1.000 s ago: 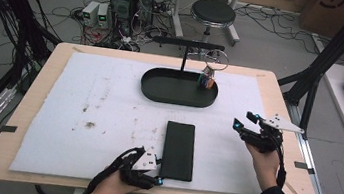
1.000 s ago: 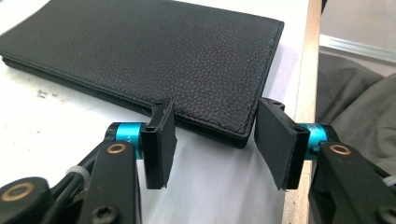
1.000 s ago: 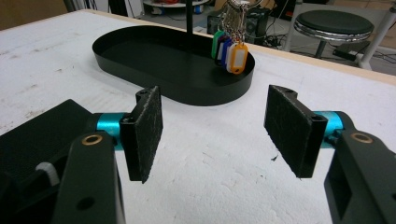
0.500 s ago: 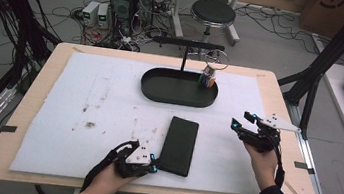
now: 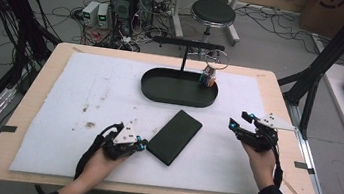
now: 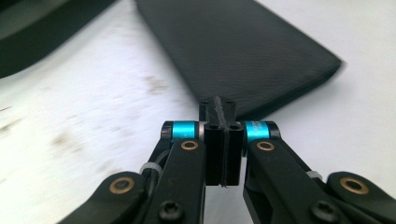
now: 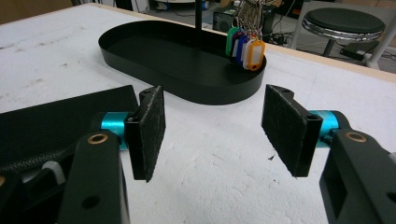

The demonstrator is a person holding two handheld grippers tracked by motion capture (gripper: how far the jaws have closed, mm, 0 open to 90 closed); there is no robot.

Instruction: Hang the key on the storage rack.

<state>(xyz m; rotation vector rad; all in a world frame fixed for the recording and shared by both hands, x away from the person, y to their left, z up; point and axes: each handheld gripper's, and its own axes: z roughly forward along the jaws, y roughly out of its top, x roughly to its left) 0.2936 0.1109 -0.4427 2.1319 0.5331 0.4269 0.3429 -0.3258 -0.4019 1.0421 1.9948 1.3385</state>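
Beside black case (image 5: 174,136) edge: left gripper (image 5: 139,143), fingers closed.

My left hand-held gripper (image 6: 223,135) has its jaws pressed together, nothing between them. Just beyond its tip lies a flat black textured case (image 6: 243,46), angled on the white, stained worktop (image 6: 84,116).

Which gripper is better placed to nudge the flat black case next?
Probably the left gripper: its shut fingers point at the near corner of the black case, close beside it. The right gripper is open and farther off.
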